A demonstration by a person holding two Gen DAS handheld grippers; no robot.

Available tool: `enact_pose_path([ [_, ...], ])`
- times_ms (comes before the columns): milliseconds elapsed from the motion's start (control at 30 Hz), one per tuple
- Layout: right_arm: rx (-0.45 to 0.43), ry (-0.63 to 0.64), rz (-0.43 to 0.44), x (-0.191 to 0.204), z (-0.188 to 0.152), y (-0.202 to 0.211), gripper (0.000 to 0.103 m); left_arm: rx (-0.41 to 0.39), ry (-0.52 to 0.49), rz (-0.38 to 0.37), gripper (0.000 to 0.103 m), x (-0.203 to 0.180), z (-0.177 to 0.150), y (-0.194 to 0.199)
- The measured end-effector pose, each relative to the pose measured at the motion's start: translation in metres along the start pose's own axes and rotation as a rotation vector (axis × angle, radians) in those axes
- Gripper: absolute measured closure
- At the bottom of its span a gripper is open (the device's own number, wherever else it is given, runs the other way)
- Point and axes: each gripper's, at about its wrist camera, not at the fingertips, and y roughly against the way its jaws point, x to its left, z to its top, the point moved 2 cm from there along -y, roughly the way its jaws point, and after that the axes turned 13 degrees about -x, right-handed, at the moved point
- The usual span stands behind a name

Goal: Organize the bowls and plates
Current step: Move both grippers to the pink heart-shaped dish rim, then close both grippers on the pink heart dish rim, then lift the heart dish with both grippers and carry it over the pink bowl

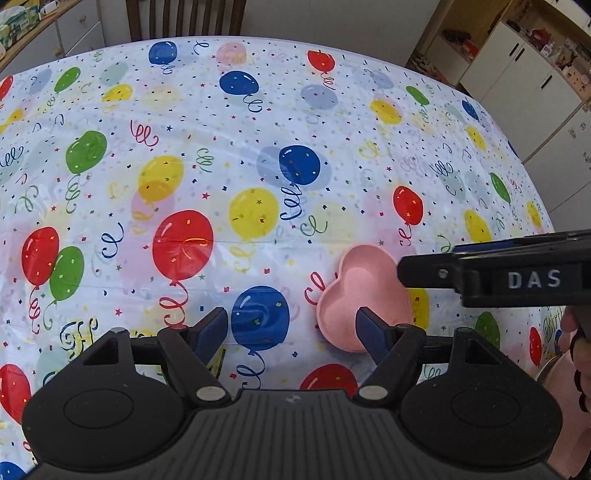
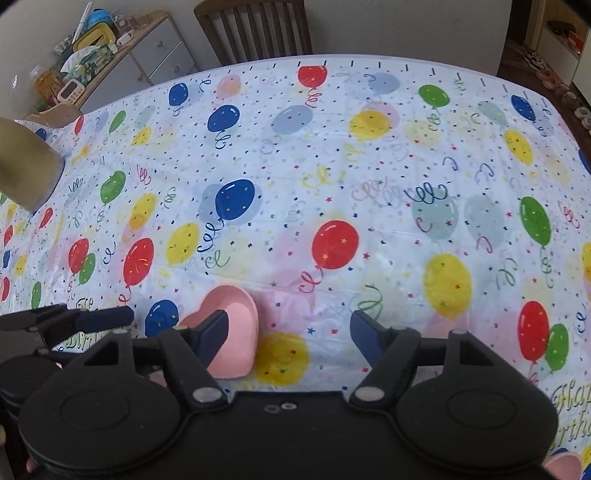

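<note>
A pink heart-shaped bowl (image 1: 364,295) lies on the balloon tablecloth (image 1: 258,166). My left gripper (image 1: 291,332) is open and empty, with its right finger (image 1: 371,338) over the bowl's near edge. In the right wrist view the same bowl (image 2: 236,332) lies partly behind my left finger (image 2: 210,341). My right gripper (image 2: 288,338) is open and empty, with the bowl at its left side. The right gripper also shows in the left wrist view (image 1: 428,271), just right of the bowl. The left gripper shows at the left of the right wrist view (image 2: 92,319).
A pink dish edge (image 1: 561,402) shows at the lower right by the hand, and another (image 2: 565,467) at the bottom right. A tan object (image 2: 26,166) stands on the table's left. A wooden chair (image 2: 255,29) is at the far side. Cabinets (image 1: 524,66) stand beyond.
</note>
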Motion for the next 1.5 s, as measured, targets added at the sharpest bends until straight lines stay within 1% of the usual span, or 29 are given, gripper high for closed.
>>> enact_pose_path([
  [33,0.006,0.0,0.004,0.002,0.0,-0.003,0.039,0.005,0.001,-0.004,0.035,0.0,0.0,-0.001],
  [67,0.011,0.0,0.01,0.004,0.0,-0.006,0.045,0.011,0.005,-0.007,0.037,-0.001,0.0,-0.002],
  [100,0.016,0.0,0.017,0.006,0.0,-0.008,0.048,0.017,0.008,-0.011,0.042,-0.001,0.0,-0.003],
  [133,0.019,0.001,0.022,0.008,0.0,-0.009,0.053,0.023,0.009,-0.018,0.049,-0.002,0.0,-0.005],
  [167,0.023,0.003,0.028,0.009,0.0,-0.011,0.057,0.029,0.01,-0.024,0.052,-0.002,0.0,-0.006],
  [200,0.028,0.005,0.032,0.011,0.0,-0.013,0.058,0.037,0.011,-0.031,0.06,-0.004,-0.001,-0.007],
  [233,0.032,0.006,0.035,0.012,-0.001,-0.015,0.061,0.044,0.013,-0.036,0.065,-0.005,-0.002,-0.007],
  [267,0.037,0.008,0.038,0.014,-0.001,-0.017,0.067,0.05,0.016,-0.038,0.067,-0.006,-0.002,-0.008],
  [333,0.047,0.01,0.04,0.016,-0.003,-0.02,0.071,0.054,0.028,-0.049,0.073,-0.007,-0.003,-0.009],
  [367,0.051,0.012,0.041,0.017,-0.004,-0.021,0.076,0.057,0.034,-0.053,0.074,-0.008,-0.003,-0.009],
  [400,0.056,0.014,0.042,0.018,-0.005,-0.022,0.079,0.06,0.042,-0.054,0.079,-0.008,-0.003,-0.01],
  [433,0.059,0.015,0.044,0.019,-0.006,-0.022,0.085,0.064,0.049,-0.056,0.082,-0.008,-0.003,-0.01],
  [500,0.064,0.018,0.044,0.02,-0.008,-0.023,0.088,0.069,0.058,-0.055,0.087,-0.008,-0.003,-0.012],
  [567,0.06,0.025,0.035,0.022,-0.009,-0.023,0.095,0.071,0.065,-0.049,0.089,-0.008,-0.004,-0.012],
  [667,0.055,0.016,0.028,0.021,-0.01,-0.022,0.101,0.071,0.073,-0.045,0.092,-0.007,-0.004,-0.011],
  [800,0.052,0.023,0.018,0.022,-0.011,-0.019,0.102,0.074,0.085,-0.049,0.092,-0.007,-0.004,-0.005],
  [967,0.045,0.013,0.017,0.025,-0.012,-0.004,0.102,0.074,0.091,-0.052,0.092,-0.01,-0.002,0.013],
  [1100,0.037,0.01,0.018,0.031,-0.012,0.015,0.102,0.064,0.097,-0.058,0.092,-0.012,0.0,0.034],
  [1300,0.017,0.023,0.035,0.047,-0.016,0.047,0.101,0.047,0.096,-0.048,0.092,-0.014,-0.003,0.071],
  [1500,0.009,0.049,0.06,0.067,-0.022,0.077,0.101,0.027,0.101,-0.016,0.092,-0.011,-0.01,0.11],
])
